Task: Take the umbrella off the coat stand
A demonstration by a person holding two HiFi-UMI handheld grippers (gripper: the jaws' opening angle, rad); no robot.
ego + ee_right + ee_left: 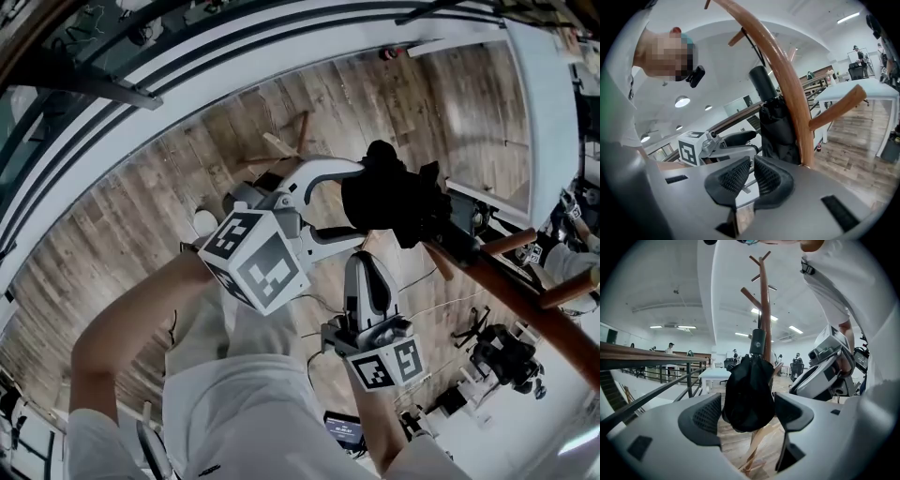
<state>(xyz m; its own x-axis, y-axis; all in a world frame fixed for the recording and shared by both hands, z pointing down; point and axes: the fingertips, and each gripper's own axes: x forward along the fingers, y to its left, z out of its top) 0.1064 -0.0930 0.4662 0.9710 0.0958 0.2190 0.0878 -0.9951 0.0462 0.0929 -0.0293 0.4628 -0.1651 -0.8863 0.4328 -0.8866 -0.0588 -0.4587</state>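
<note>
1. Umbrella (389, 197), black and folded, lies against the stand (525, 305) in the head view. The left gripper (356, 202) reaches it with one white jaw on each side. The right gripper (367, 267) sits just below, pointing the same way.
2. Left gripper view: the jaws stand spread. The umbrella (749, 394) hangs along the stand (765, 301), and its bulging lower end fills the gap between the pads (705, 420). The fabric shows no squeeze; whether the pads brush it I cannot tell.
3. Right gripper view: the right gripper (751, 176) has its jaws drawn almost together, with nothing between them. The umbrella (776, 122) hangs on the stand (787, 79), just beyond the jaws and to their upper right.
</note>
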